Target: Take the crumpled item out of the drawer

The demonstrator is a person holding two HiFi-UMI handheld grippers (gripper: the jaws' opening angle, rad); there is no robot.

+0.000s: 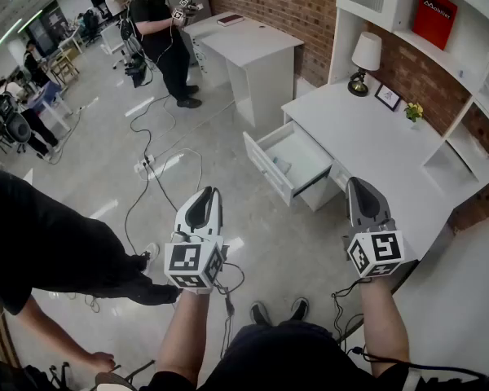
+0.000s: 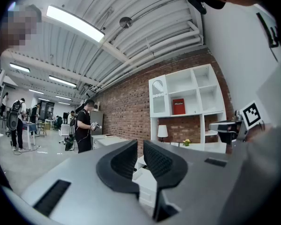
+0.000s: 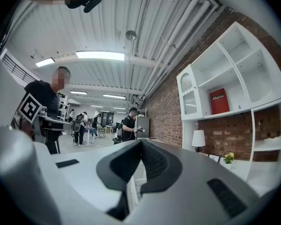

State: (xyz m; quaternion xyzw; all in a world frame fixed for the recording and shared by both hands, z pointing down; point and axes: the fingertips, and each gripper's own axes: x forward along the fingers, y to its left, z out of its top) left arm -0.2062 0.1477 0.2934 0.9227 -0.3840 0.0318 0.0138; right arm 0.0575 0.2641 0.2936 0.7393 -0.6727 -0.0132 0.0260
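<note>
inside the open drawer [image 1: 266, 169], the crumpled item [image 1: 280, 165] looks light and soft, best pinched on a fold; left gripper [image 1: 205, 195] and right gripper [image 1: 359, 187] sit closed, empty.

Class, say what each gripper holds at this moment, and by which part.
Nothing is held. The left gripper and the right gripper both have shut, empty jaws, away from the open drawer.
</note>
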